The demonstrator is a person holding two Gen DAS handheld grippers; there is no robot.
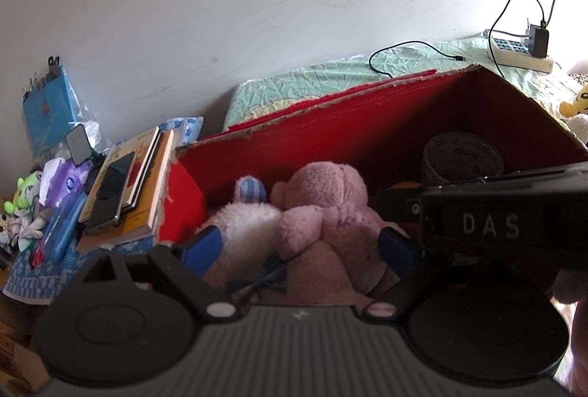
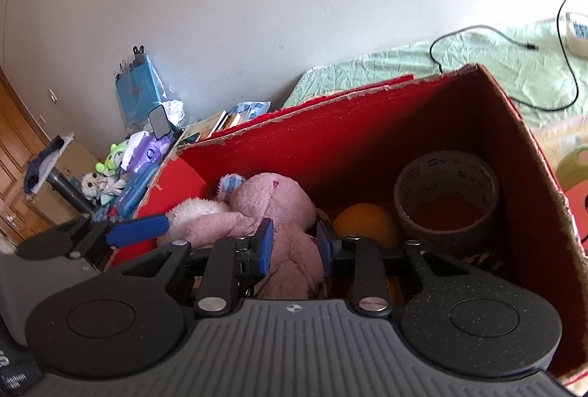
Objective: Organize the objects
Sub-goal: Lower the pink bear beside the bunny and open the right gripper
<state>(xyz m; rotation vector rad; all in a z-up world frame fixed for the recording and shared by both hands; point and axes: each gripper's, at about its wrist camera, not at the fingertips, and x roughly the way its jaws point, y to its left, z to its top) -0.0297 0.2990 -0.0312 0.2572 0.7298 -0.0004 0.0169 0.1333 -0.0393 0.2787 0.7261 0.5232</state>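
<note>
Plush toys in red box

Both the left gripper and the right gripper have ribbed grey bodies, black linkage arms with silver screws, and blue finger pads.

One red cardboard box. Inside it: two plush toys, one pink and one white; one roll of tape; one orange ball. Beside the box: one stack of books, one phone lying on it, one green plush. On the bed: one power strip.
</note>
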